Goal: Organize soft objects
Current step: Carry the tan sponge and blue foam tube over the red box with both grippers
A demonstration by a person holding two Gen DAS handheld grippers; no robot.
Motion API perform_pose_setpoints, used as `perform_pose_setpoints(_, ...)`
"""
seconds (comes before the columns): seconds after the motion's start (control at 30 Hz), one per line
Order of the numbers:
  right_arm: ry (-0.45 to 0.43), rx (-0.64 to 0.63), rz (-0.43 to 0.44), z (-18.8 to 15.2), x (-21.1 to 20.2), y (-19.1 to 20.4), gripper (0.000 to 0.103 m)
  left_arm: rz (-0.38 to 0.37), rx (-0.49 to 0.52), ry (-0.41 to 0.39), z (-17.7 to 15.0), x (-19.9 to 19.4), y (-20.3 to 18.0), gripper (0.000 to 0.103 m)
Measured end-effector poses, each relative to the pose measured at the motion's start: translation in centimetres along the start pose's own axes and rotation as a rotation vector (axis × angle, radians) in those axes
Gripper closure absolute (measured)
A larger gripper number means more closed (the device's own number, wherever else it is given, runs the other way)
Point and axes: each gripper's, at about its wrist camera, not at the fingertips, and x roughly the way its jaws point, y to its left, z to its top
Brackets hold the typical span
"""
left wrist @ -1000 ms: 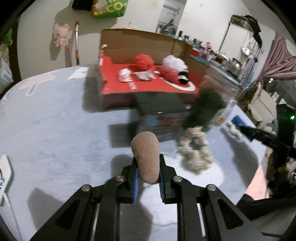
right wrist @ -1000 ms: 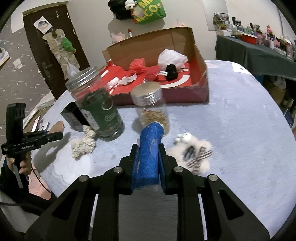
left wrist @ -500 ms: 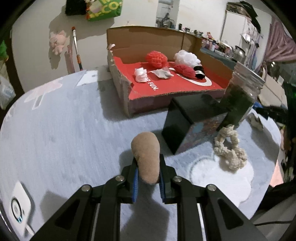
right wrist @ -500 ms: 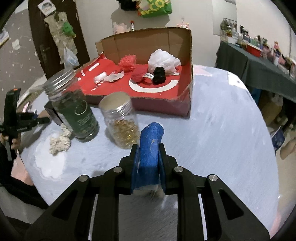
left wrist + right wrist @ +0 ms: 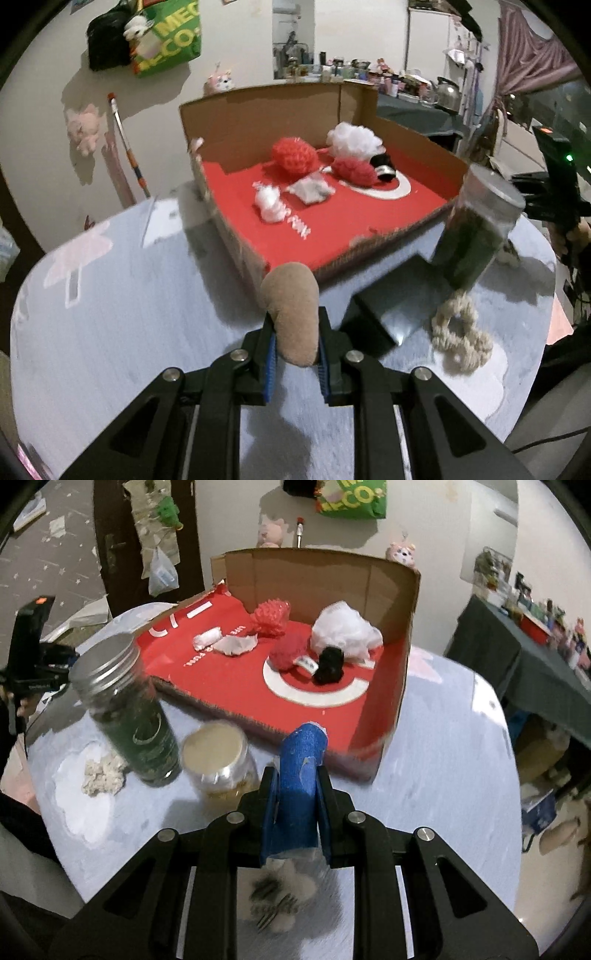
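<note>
Left gripper (image 5: 294,363) clamped on something tan; right gripper (image 5: 295,814) clamped likewise — both angled downward.

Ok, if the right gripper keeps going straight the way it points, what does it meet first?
Probably the near wall of the cardboard box, right past the blue roll held in the right gripper; the depth is hard to judge.

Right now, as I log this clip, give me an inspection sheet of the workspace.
Surface: pale blue table, round-edged.
Job's things: cardboard box holding red, white and black soft pieces; rope toy and fluffy toy on the table.
Clutter: dark jar, pale-lidded jar, black box.
Grippers: left gripper shut on tan plush; right gripper shut on blue roll.
Cables: nothing seen.
Surroundings: green bag on wall, crowded shelf.
</note>
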Motion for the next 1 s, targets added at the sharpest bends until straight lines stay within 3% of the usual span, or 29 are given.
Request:
perform_pose_setpoints(0.2, -0.003, 0.028, 0.029, 3.1, 1.6, -1.2, 0.084, -0.037, -0.025, 0.006, 3.6, 1.7, 0.5, 0.084)
perform_pose_setpoints(0.4, 0.088, 0.102, 0.049, 5.8, 5.3, -2.7, 0.084, -0.066, -0.092, 0.080, 6.1, 5.0, 0.2, 0.083)
perform_pose_setpoints(0.73, 0.212, 0.100, -0.132, 7.7, 8.8, -2.7, 0.084, -0.018, -0.101, 0.199, 7.7, 9.4, -1.4, 0.082)
perform_pose_setpoints(1.0, 0.270, 0.014, -0.174, 8.1, 10.3, -0.8, 0.084, 0.037, -0.086, 0.242, 8.2, 11.2, -1.5, 0.081)
